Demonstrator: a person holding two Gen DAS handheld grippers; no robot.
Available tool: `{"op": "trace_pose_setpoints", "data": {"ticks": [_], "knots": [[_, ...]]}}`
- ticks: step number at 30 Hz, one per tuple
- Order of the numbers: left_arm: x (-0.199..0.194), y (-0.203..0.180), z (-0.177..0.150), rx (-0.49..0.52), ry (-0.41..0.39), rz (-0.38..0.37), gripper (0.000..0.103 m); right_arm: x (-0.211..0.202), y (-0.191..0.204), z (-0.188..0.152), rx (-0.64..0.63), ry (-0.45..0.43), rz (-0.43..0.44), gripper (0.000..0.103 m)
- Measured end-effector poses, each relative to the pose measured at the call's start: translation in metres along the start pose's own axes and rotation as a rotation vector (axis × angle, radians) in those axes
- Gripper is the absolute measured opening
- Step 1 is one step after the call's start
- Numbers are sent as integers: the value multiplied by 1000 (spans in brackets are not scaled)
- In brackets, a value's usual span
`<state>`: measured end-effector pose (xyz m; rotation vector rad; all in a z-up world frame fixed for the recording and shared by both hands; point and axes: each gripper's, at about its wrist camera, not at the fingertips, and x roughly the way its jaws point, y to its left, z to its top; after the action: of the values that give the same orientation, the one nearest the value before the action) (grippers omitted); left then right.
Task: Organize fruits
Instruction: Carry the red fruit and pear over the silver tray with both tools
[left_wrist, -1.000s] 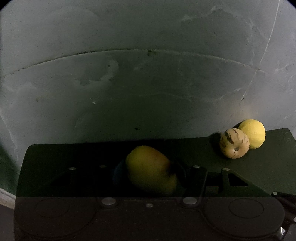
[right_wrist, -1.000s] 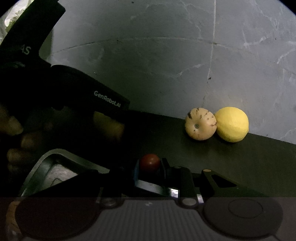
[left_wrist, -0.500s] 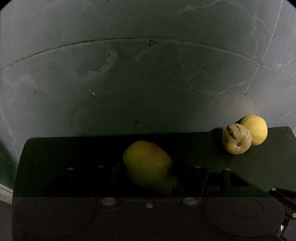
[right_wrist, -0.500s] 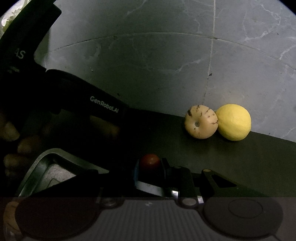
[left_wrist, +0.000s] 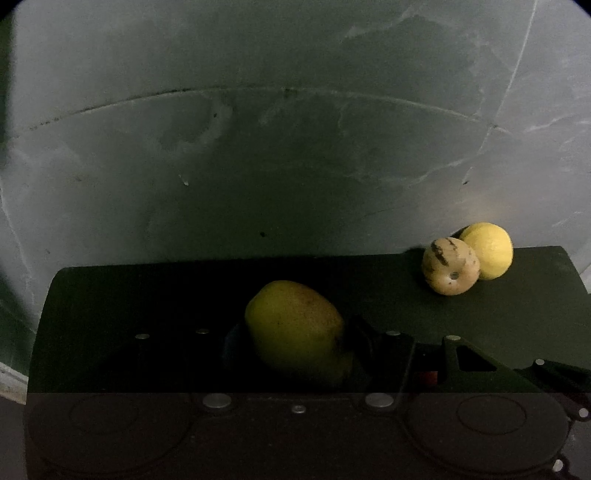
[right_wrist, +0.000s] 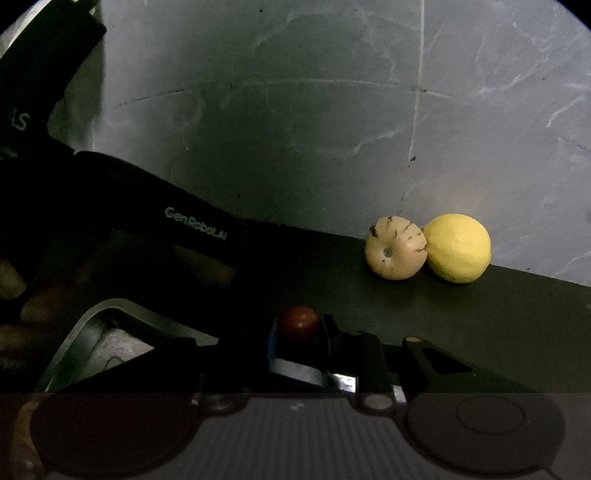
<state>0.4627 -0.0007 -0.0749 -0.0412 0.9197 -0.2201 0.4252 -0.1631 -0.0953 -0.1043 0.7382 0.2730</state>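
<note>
Grey marbled wall (left_wrist: 295, 147) behind, dim light, dark mat (left_wrist: 184, 291) over the work surface.

Left gripper (left_wrist: 295, 343): pinching a yellow-green fruit (left_wrist: 293, 325), perhaps a mango or quince, held low over the mat's middle. Probably gripped across its width to keep it from rolling during the carry. Fingers themselves nearly lost in shadow; only screw heads and black outlines visible, so contact judged from the fruit sitting squarely in the gap.

Right gripper (right_wrist: 299, 332): pressed onto a small red fruit (right_wrist: 298, 322), maybe a cherry tomato or plum, just past the blue-edged finger (right_wrist: 272, 347). Held near a metal tray (right_wrist: 96, 325) at lower left, likely the destination for sorted fruit.

At the mat's far edge, against the wall: a pale speckled fruit (right_wrist: 395, 253) touching a lemon (right_wrist: 458, 247), speckled one on the left. Apparently parked there, not yet sorted, or already grouped; cannot tell which.

Hard to make out: tray mostly covered by the left gripper's black body (right_wrist: 155, 206) and cut off by the frame; contents unseen. A hand (right_wrist: 22, 295) barely visible at far left, blurred and dark. Whether either held fruit touches the mat: cannot tell.
</note>
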Motion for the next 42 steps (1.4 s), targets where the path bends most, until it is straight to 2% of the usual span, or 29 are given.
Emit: {"op": "trace_pose_setpoints", "data": {"ticks": [8, 26, 42], "knots": [[-23, -4, -10, 10, -11, -33, 62, -30, 0, -9, 14, -20, -20, 27], [-60, -27, -59, 81, 45, -138, 62, -73, -2, -53, 98, 10, -100, 27], [-53, -36, -84, 111, 106, -135, 62, -80, -8, -82, 161, 48, -138, 27]]}}
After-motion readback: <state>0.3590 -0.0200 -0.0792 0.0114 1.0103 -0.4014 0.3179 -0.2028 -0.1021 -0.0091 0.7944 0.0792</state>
